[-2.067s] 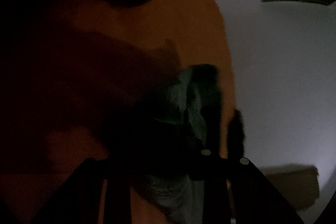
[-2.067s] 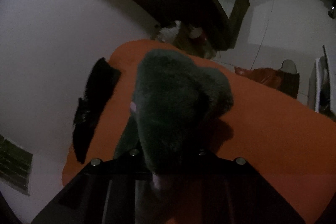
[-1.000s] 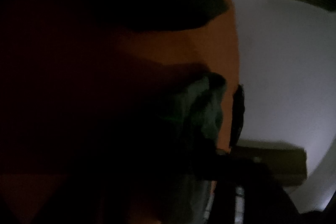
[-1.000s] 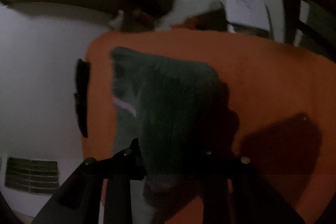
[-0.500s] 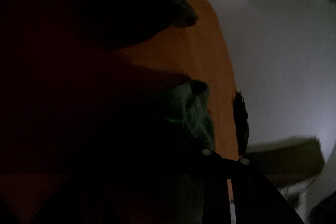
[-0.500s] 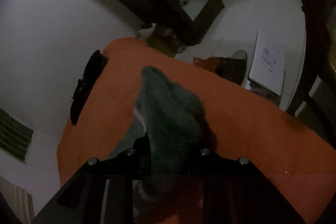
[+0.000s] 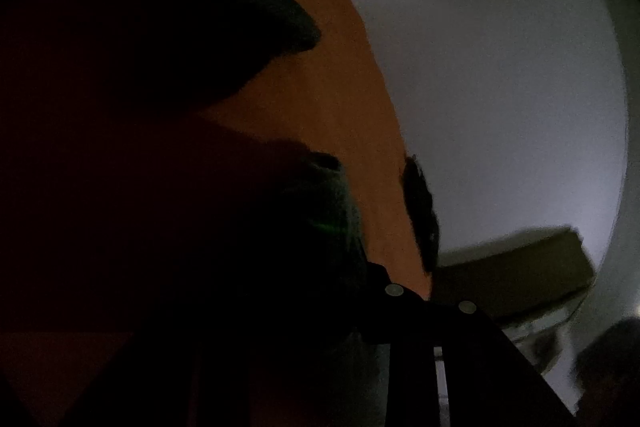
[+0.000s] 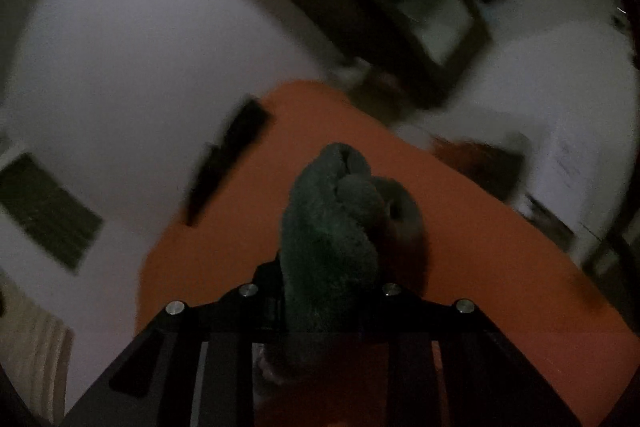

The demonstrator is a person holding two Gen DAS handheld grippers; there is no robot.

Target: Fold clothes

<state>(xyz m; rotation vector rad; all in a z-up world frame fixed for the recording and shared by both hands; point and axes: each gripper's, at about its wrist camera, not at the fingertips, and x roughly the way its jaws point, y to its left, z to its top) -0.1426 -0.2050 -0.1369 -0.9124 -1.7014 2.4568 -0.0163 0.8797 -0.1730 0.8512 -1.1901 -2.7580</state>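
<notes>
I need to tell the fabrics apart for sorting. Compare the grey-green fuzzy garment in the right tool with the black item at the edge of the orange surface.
The grey-green garment is bunched and lifted in the right tool; the black item lies long and narrow, ungripped. The garment sits mid-surface; the black item rests at the edge of the orange surface. The garment looks fuzzy; the black item's texture is too blurred to tell. Both are dark.

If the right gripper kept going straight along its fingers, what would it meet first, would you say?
The right gripper is already shut on the bunched dark green fleecy garment. Beyond that, it would probably meet the orange cloth-covered surface, though depth is hard to judge in this dim, blurred view.
</notes>
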